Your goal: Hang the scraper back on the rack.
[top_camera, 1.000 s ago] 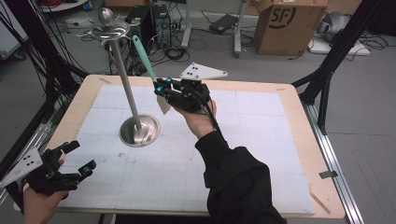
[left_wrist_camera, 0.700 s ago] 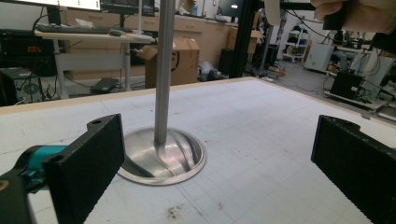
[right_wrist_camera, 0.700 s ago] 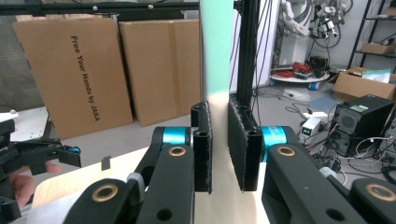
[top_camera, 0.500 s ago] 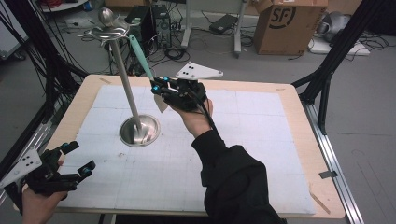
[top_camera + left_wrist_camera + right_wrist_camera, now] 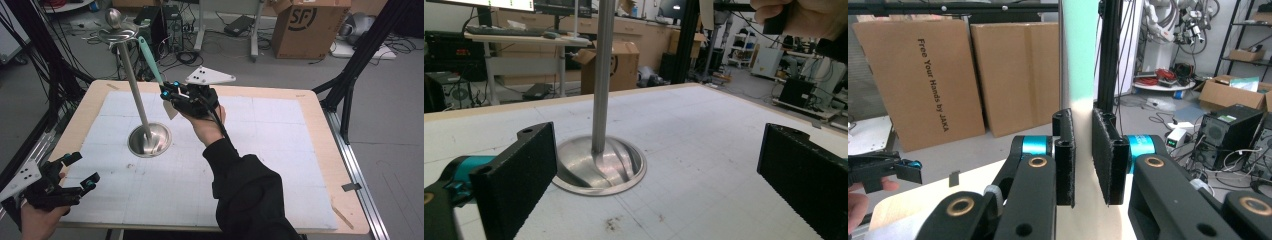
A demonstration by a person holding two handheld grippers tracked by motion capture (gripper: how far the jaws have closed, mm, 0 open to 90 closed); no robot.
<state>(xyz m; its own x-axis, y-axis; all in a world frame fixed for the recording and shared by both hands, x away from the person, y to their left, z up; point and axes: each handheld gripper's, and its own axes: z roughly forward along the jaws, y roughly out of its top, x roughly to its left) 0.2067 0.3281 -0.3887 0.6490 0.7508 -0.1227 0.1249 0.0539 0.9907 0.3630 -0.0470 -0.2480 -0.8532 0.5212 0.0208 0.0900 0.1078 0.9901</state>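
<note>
Two grippers are at work in the high view. The right gripper [image 5: 172,95] is raised over the far half of the bench [image 5: 310,150], its jaws nearly closed on a spatula [image 5: 152,62] with a teal handle and a cream blade. Compared with a second ago, the handle's tip has drawn closer to the ringed top [image 5: 117,32] of the steel utensil stand [image 5: 142,117], which rises from a round base [image 5: 150,141] toward the left side of the bench; the tip now sits just beside the rings. By my judgement the spatula is being brought up for hanging, and the hole or loop has yet to meet a hook. The left gripper [image 5: 80,172] waits at the near left corner, jaws wide apart and empty.

From the left gripper view, both black jaws frame the stand's pole [image 5: 603,75] and its dished base [image 5: 599,167], with nothing between the pads. The other hand [image 5: 799,17] is high at the far right.

In the right gripper view, the jaws pinch the pale blade [image 5: 1082,150], and the teal handle [image 5: 1078,50] runs straight up. Cardboard boxes [image 5: 948,75] and a black frame post [image 5: 1110,55] stand behind. The stand's own rings are the likeliest thing to catch the handle.
</note>
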